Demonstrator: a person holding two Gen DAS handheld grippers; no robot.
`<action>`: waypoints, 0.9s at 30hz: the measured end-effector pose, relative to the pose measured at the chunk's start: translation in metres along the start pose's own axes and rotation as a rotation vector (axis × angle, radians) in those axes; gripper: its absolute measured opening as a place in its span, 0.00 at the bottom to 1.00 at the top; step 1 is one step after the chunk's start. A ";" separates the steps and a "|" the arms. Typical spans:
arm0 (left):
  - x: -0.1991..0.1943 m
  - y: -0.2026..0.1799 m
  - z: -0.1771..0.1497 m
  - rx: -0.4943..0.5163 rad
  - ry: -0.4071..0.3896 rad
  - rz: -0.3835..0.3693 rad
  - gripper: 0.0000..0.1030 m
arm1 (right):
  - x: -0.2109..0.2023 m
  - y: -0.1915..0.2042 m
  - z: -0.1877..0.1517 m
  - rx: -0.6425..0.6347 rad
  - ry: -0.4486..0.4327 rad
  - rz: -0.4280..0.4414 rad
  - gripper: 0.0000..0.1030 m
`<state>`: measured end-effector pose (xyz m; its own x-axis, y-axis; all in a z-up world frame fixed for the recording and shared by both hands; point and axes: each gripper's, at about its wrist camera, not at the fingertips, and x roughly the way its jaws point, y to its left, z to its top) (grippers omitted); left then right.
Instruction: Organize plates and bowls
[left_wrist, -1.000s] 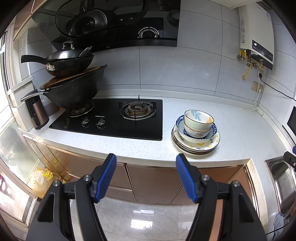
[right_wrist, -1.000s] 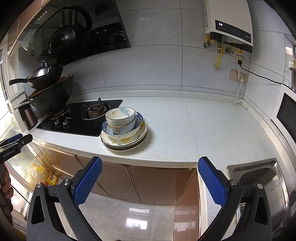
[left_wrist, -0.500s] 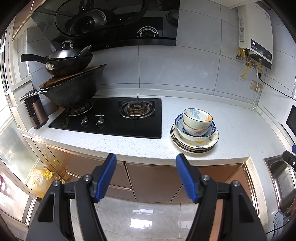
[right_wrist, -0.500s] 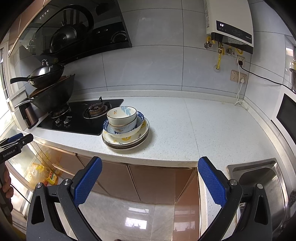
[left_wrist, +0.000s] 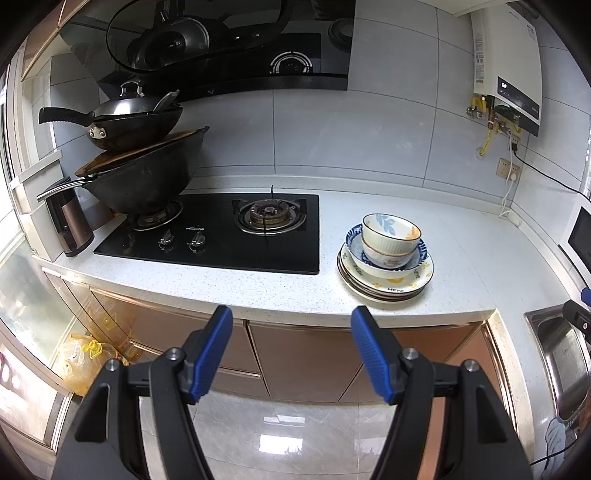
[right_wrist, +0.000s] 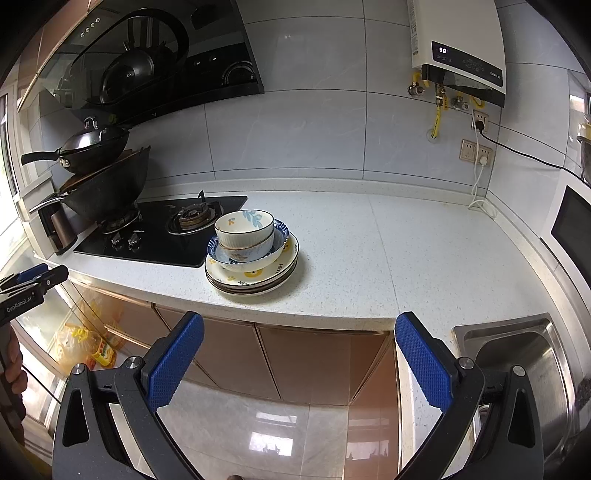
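Observation:
A stack of dishes stands on the white speckled counter just right of the hob: several plates at the bottom, a blue-patterned bowl on them, and cream ribbed bowls with a leaf print nested on top. My left gripper hangs open in front of the counter edge, below and left of the stack, with nothing between its blue pads. My right gripper is also open and empty, wider, short of the counter edge below the stack.
A black gas hob carries a large wok with a smaller lidded wok stacked on it. A steel sink lies at the right end. A wall heater, sockets with cables, and a dark jug line the edges. Brown cabinets are below.
Nothing has moved on the counter. Both grippers stay open in the same place; the views shifted only very slightly.

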<state>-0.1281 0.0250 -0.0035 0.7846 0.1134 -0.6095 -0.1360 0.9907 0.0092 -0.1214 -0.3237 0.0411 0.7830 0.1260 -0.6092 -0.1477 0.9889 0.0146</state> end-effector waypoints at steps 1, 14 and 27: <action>0.000 0.000 0.000 0.000 0.000 0.000 0.64 | 0.000 0.000 0.000 0.001 0.000 0.000 0.99; 0.001 -0.003 -0.001 0.008 0.001 -0.001 0.64 | 0.000 0.001 -0.001 -0.003 0.002 0.003 0.99; 0.002 -0.011 0.003 0.023 -0.001 -0.012 0.64 | 0.000 -0.002 -0.003 0.001 0.001 -0.001 0.99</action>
<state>-0.1229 0.0147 -0.0023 0.7869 0.1019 -0.6086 -0.1128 0.9934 0.0205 -0.1229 -0.3255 0.0387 0.7827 0.1253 -0.6096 -0.1466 0.9891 0.0151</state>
